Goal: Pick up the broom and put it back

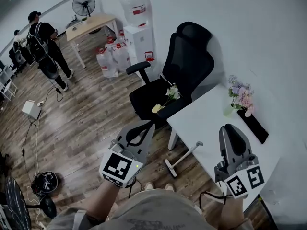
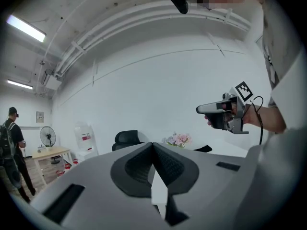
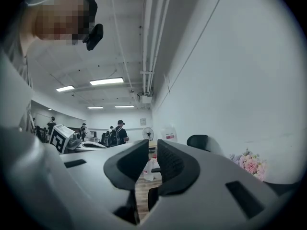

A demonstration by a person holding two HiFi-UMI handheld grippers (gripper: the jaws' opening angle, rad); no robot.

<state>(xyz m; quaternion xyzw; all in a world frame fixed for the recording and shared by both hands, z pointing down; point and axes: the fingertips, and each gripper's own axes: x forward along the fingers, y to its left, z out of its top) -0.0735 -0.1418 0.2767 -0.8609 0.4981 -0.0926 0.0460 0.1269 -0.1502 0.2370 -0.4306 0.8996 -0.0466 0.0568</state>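
No broom shows clearly in any view. A thin white T-shaped stick [image 1: 184, 157] lies on the wooden floor by the white table's [image 1: 211, 123] leg; I cannot tell whether it is the broom. My left gripper [image 1: 147, 125] is held up over the floor in front of the black chair [image 1: 187, 66], and its jaws meet at the tips [image 2: 152, 145] with nothing between them. My right gripper [image 1: 229, 127] is raised over the table, pointing level. A narrow gap shows between its pads [image 3: 153, 150], and nothing is held in it.
Pink flowers [image 1: 242, 97] and a black strip stand at the table's far side. A small bouquet [image 1: 170, 94] rests on the chair seat. A water dispenser [image 1: 139, 32] and jugs [image 1: 108, 61] stand by the wall. A person [image 1: 45, 44] stands far left; cables [image 1: 43, 181] lie near left.
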